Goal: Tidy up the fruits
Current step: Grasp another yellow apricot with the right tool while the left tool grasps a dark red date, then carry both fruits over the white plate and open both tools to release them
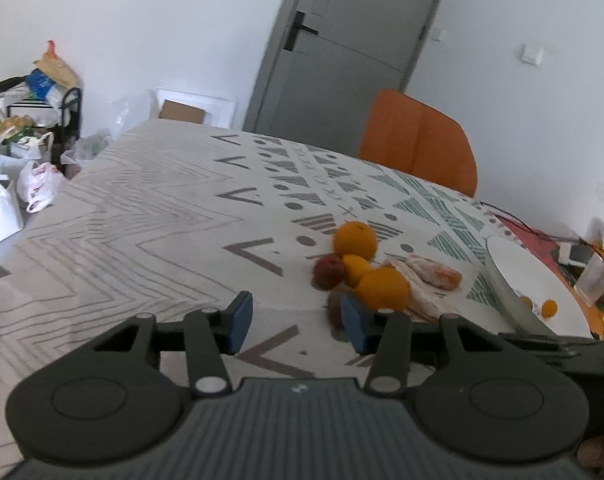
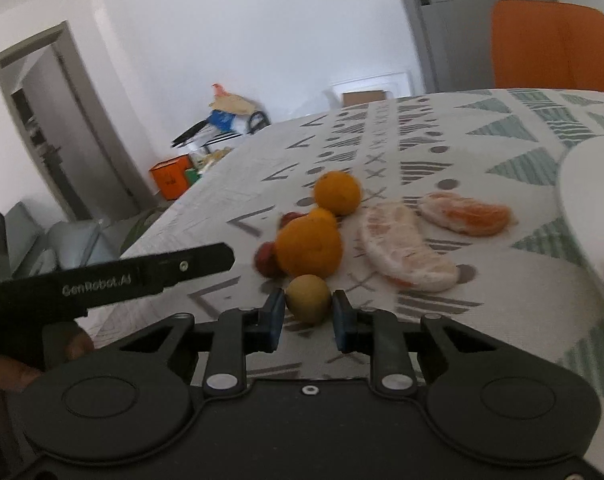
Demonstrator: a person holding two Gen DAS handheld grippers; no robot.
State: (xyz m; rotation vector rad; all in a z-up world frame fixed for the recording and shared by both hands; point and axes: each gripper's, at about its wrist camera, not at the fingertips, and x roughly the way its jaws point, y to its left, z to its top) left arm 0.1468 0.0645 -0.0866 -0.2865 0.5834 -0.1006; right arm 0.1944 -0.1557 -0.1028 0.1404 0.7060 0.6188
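Observation:
A cluster of fruit lies on the patterned tablecloth [image 1: 150, 216]: a large orange [image 1: 355, 239], a nearer orange [image 1: 381, 287], a small orange one [image 1: 355, 268] and a dark red fruit [image 1: 327, 272]. Peeled citrus segments [image 2: 405, 248] lie beside them. My right gripper [image 2: 308, 317] is shut on a small yellow-green fruit [image 2: 307, 298] at the near edge of the cluster, its blue pads against both sides. My left gripper [image 1: 298, 322] is open over bare cloth, left of the fruit. Another dark red fruit [image 1: 334, 312] peeks out by its right pad.
A white plate [image 1: 513, 264] holding small orange fruits [image 1: 549, 307] stands to the right of the cluster. An orange chair [image 1: 417, 140] is behind the table. Clutter sits at the far right table edge. The left gripper's black side [image 2: 142, 276] crosses the right wrist view.

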